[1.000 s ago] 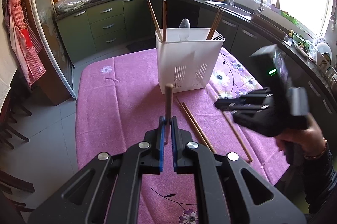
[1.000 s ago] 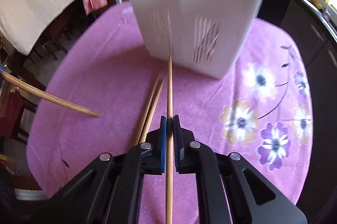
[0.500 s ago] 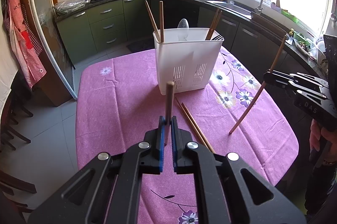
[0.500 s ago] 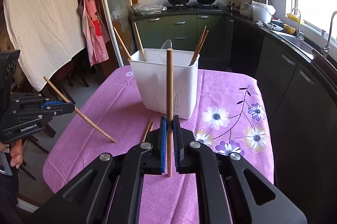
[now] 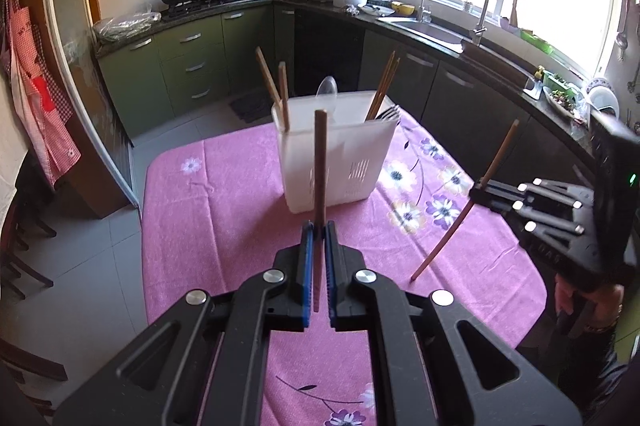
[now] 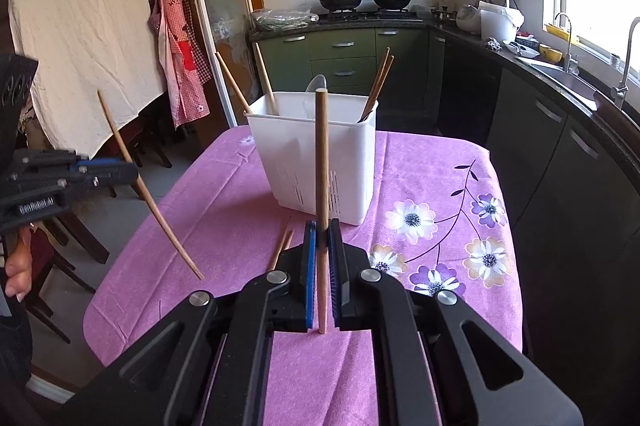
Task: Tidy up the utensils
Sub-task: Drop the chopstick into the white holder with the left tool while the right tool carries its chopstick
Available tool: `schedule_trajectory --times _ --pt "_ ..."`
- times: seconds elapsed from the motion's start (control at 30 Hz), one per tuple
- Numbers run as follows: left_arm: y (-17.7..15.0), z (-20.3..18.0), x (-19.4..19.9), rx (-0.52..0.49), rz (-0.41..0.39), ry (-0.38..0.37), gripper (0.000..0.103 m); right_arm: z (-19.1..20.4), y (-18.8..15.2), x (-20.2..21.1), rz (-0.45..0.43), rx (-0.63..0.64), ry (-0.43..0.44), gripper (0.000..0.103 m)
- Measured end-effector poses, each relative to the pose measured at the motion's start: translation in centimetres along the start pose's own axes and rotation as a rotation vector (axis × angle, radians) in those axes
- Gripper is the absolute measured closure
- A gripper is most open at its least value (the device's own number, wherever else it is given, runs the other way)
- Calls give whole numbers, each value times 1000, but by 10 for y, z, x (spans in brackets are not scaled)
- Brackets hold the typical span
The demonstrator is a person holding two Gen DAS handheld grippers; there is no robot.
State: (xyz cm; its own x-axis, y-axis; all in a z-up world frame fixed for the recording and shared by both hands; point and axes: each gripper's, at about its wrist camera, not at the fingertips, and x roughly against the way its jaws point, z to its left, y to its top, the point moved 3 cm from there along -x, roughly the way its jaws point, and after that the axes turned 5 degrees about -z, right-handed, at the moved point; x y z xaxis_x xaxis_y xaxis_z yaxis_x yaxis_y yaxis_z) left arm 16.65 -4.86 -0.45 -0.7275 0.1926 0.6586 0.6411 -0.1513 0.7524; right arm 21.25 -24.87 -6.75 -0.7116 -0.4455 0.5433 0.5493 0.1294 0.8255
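Above the tablecloth (image 6: 248, 226) now, right gripper (image 6: 322, 226) with raised chopstick (image 6: 321, 162).

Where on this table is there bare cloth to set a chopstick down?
Bare cloth lies left of the white caddy toward the table's left edge. The flowered stretch right of it is free too. Crowded only just before the caddy, where two loose chopsticks lie.
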Motion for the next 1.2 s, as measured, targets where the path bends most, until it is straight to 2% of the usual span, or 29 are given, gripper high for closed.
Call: schedule_trajectory --times 0.33,0.5,0.63,0.83,1.0,1.07,1.2 --pt "98 -16 24 -1 -111 -36 97 -2 0 1 -1 2 31 96" --pt "147 -18 26 -5 -195 13 97 -7 0 0 -4 -4 47 96" --pt "168 -16 4 7 -196 43 97 -9 -2 -1 -6 -10 57 96" --pt "166 -9 -46 15 -133 87 97 -10 -4 -1 -6 -9 69 96" --pt "146 -1 -89 22 -45 97 97 -14 -4 -1 -4 -17 70 96" --pt "137 0 -100 20 -18 97 97 -14 -5 -2 -3 -20 69 96" --pt "126 2 -100 16 -11 100 96 -14 -3 -3 -1 -26 67 96"
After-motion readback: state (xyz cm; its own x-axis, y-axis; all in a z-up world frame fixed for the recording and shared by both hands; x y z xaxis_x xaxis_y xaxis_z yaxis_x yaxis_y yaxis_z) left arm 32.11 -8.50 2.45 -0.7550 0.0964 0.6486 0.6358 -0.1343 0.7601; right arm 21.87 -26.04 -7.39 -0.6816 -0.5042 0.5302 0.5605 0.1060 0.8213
